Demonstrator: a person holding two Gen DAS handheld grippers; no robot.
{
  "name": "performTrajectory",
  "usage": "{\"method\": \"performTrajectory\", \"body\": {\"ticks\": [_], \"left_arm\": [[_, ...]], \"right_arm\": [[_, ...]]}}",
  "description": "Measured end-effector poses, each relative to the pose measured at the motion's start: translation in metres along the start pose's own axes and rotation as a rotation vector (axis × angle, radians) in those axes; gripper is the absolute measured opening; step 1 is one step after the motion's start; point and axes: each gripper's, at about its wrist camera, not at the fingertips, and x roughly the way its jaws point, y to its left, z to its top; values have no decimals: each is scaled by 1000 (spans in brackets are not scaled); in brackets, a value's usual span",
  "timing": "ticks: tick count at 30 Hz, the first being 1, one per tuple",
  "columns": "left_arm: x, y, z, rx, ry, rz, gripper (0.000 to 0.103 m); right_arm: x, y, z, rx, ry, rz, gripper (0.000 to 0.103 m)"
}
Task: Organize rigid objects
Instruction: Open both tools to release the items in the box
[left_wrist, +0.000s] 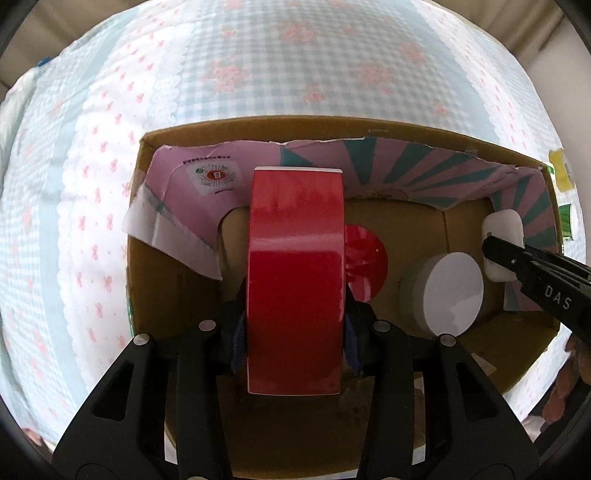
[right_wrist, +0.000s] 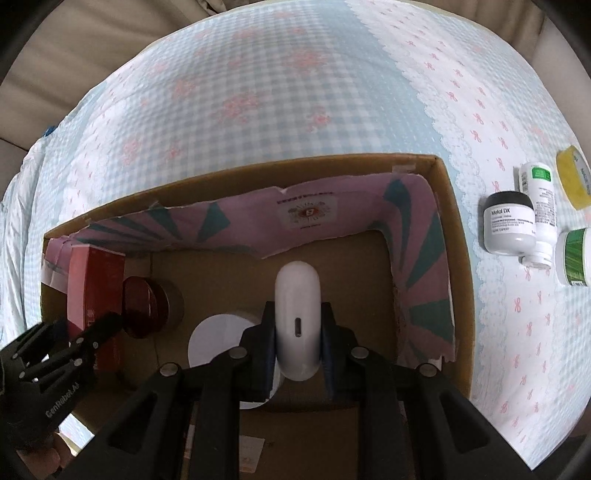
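My left gripper (left_wrist: 295, 332) is shut on a tall red box (left_wrist: 295, 273) and holds it over the left part of an open cardboard box (left_wrist: 236, 123). The red box also shows in the right wrist view (right_wrist: 94, 295). My right gripper (right_wrist: 297, 332) is shut on a white rounded case (right_wrist: 297, 314) over the right part of the same cardboard box (right_wrist: 448, 206). The white case also shows in the left wrist view (left_wrist: 502, 236). Inside lie a red-lidded round tin (left_wrist: 364, 262) and a white round tin (left_wrist: 448, 291).
The cardboard box has a pink and teal paper liner (right_wrist: 332, 221) and sits on a blue checked cloth (right_wrist: 280, 92). To its right lie a grey jar (right_wrist: 508, 225), a white bottle (right_wrist: 541, 214), a yellow tape roll (right_wrist: 574, 181) and a green-labelled jar (right_wrist: 574, 256).
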Motion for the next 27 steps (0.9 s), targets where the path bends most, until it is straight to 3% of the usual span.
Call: {"method": "performTrajectory", "body": {"ticks": [1, 2, 3, 4, 5, 8, 9, 18, 27], "left_arm": [[-3, 0, -2, -2, -7, -16, 50], [-7, 0, -3, 0, -20, -27, 92], [-15, -2, -5, 5, -46, -32, 100], [-19, -3, -7, 10, -64, -37, 103], [-23, -4, -9, 14, -74, -42, 103], [-28, -5, -16, 6, -75, -48, 103], [-29, -4, -19, -3, -75, -50, 103], [-58, 3, -38, -23, -125, -47, 103], [-121, 7, -55, -62, -198, -54, 103]], "right_arm": [[0, -1, 0, 6, 2, -8, 19], [0, -1, 1, 11, 2, -18, 19], [1, 1, 3, 18, 1, -24, 21], [-1, -1, 2, 28, -19, -25, 35], [-4, -3, 1, 39, -45, 1, 41], [-12, 7, -1, 14, -65, 76, 74], [-13, 12, -2, -16, -61, 49, 103], [-33, 7, -17, -22, -112, 71, 103], [-101, 3, -37, -4, -170, 100, 103]]}}
